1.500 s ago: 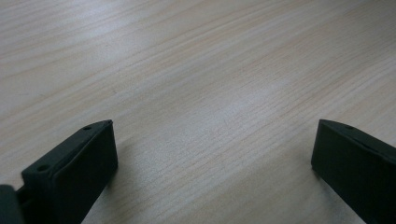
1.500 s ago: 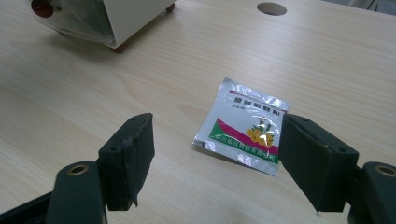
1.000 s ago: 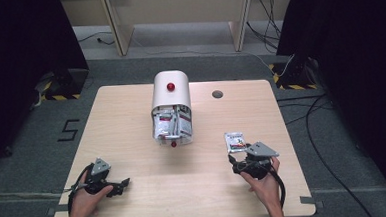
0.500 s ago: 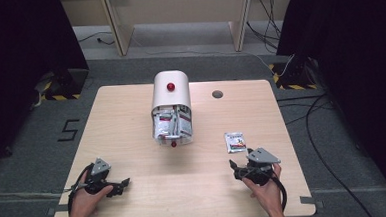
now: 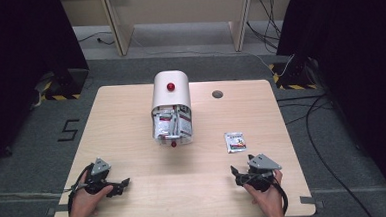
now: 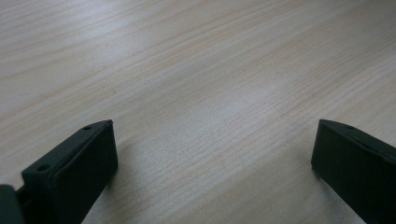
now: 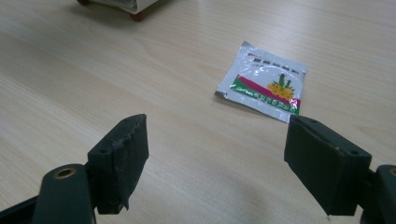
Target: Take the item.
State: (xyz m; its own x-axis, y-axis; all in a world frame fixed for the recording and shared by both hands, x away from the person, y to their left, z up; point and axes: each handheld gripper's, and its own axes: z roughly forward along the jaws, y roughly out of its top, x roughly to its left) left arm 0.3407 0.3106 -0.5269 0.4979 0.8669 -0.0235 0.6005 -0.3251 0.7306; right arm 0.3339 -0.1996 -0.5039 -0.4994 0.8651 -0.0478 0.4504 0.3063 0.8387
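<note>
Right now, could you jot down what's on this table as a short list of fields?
table: light wood, small round hole near the far edge
container: white, rounded top, red knob, open front stuffed with packets
loose packet: lies flat, just ahead of the right gripper
left gripper: open, on bare wood
right gripper: open, holds nothing

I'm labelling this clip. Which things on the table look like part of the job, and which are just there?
Likely part of the job:
- white round-topped dispenser with red knob, packed with packets
- single silver sachet with a green and red print, lying flat on the table
- right gripper, open, facing the sachet
- left gripper, open

Just there:
- grey cable grommet
</note>
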